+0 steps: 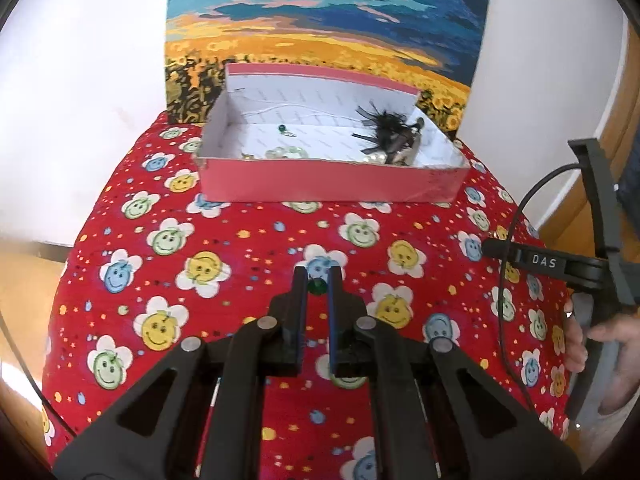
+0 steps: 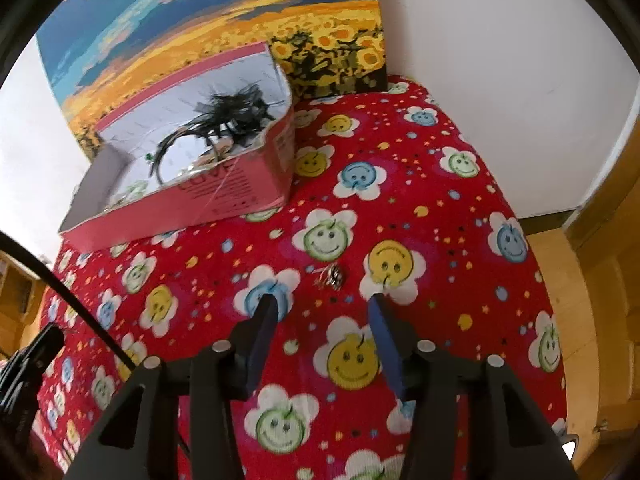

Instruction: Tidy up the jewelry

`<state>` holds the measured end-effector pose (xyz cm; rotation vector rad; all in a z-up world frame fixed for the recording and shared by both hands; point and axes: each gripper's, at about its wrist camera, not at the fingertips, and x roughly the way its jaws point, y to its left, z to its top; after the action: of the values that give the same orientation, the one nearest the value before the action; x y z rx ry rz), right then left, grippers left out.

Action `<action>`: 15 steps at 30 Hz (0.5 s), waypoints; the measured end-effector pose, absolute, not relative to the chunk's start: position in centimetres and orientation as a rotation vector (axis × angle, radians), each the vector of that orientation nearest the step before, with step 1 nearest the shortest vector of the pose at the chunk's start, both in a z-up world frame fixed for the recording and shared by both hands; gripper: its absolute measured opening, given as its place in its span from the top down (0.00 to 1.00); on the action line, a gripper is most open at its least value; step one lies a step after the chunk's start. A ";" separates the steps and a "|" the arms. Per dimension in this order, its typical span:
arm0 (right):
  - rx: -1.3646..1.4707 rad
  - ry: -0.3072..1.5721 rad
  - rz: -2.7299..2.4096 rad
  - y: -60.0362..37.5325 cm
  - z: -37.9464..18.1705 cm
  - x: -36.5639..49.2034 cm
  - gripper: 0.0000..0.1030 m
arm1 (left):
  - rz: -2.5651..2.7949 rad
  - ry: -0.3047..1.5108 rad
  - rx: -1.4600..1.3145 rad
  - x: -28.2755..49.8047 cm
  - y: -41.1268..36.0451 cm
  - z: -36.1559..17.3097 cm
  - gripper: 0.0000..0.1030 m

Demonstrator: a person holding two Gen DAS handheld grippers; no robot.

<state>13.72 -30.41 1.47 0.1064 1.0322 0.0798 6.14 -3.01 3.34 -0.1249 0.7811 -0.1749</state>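
Red smiley cloth [image 2: 420,184]: left gripper [image 1: 319,280] clamped on green bead [image 1: 319,285], bound for pink box [image 1: 332,188] at 12 o'clock; right gripper [image 2: 324,304] parted, short of silver ring [image 2: 334,277], likely next.

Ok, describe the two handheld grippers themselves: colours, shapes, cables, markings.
Both are black plastic. The left gripper and right gripper each have two flat fingers faced with blue pads, on angular linkage arms with round silver pivot pins. Seen from the left wrist, the right one's body bears white lettering "DAS" and a thin black cable.
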 end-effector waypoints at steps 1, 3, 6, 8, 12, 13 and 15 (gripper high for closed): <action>0.101 1.023 0.068 -30.3 1.4 13.9 0.54 | -0.173 0.780 -0.129 6.2 -2.7 3.3 0.99; 0.082 1.011 0.051 -30.2 1.3 14.2 0.59 | -0.173 0.778 -0.134 6.4 -2.3 3.3 0.99; 0.051 1.000 0.028 -29.8 1.2 14.6 0.66 | -0.178 0.773 -0.141 6.7 -1.9 3.4 0.99; 0.038 0.992 0.023 -29.5 1.0 14.6 0.70 | -0.181 0.768 -0.147 6.9 -1.8 3.5 0.99; 0.020 0.989 0.004 -29.0 1.0 14.7 0.83 | -0.191 0.757 -0.159 7.3 -1.6 3.8 0.99; 0.028 0.988 0.002 -29.0 1.0 14.7 0.83 | -0.192 0.756 -0.159 7.4 -1.5 3.8 0.99; 0.045 0.987 0.003 -29.2 1.0 14.7 0.83 | -0.192 0.755 -0.161 7.5 -1.4 3.9 0.99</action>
<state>14.72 -29.17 1.02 0.0447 0.9873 0.0027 7.55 -1.42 3.88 -0.1607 0.7547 -0.1919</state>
